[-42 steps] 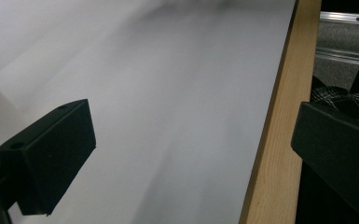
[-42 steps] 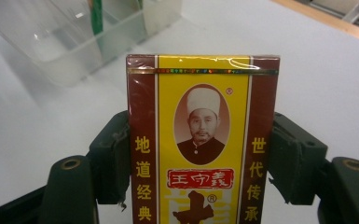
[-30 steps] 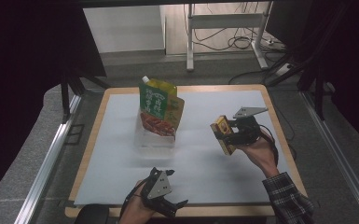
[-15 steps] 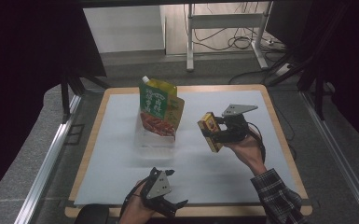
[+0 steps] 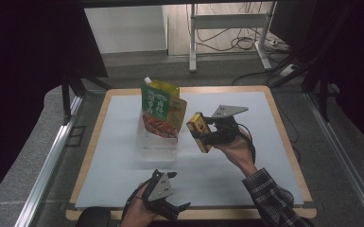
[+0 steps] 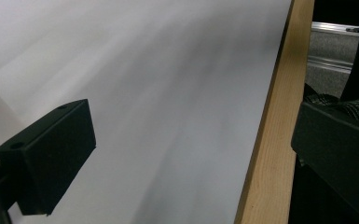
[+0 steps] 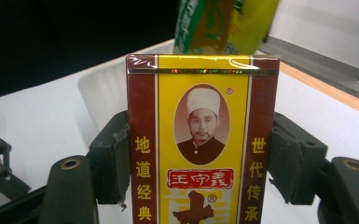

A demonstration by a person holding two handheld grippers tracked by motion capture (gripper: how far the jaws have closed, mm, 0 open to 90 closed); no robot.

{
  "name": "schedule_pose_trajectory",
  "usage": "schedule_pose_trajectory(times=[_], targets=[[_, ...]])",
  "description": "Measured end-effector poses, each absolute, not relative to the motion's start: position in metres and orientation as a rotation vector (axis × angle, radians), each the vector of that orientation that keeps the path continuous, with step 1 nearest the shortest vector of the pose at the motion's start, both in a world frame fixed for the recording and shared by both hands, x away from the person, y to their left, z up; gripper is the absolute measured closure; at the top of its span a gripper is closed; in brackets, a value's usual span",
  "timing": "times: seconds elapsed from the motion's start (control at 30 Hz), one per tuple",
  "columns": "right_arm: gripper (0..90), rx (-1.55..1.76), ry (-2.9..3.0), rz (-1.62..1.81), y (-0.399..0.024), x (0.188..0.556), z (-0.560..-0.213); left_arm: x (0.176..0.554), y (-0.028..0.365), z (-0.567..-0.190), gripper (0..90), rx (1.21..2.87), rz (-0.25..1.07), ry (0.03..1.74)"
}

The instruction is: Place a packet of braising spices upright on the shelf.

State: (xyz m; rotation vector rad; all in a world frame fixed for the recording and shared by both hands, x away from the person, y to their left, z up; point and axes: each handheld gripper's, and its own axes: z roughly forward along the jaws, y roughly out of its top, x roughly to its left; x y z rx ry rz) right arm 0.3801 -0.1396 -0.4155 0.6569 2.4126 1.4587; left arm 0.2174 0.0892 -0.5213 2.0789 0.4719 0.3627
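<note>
Above the mat: right gripper is clamping box.
Box axis: is tilting, top toward pouch.
Left gripper: is gaping, holding nothing.

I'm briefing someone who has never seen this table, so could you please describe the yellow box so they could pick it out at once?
Start at the white mat on the wooden table. Near its middle a green pouch stands in a clear container. Just right of that, the right hand-held gripper clamps the yellow box above the mat: flat, with dark red side bands and an oval portrait.
</note>
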Motion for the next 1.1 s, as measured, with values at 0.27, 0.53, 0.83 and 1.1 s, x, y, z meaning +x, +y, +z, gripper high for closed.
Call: schedule_pose_trajectory(times=[0.27, 0.53, 0.83, 1.1], targets=[[31.7, 0.585, 2.407, 1.536, -0.119, 0.381, -0.417, 0.217, 0.088, -0.521, 0.0, 2.077, 0.356, 0.460], [31.7, 0.560, 2.421, 1.577, -0.102, 0.386, -0.424, 0.217, 0.088, -0.521, 0.0, 2.077, 0.354, 0.458], [31.7, 0.514, 2.417, 1.626, -0.080, 0.387, -0.426, 0.216, 0.088, -0.521, 0.0, 2.074, 0.352, 0.459], [31.7, 0.497, 2.402, 1.654, -0.062, 0.392, -0.429, 0.216, 0.087, -0.521, 0.0, 2.075, 0.351, 0.452]])
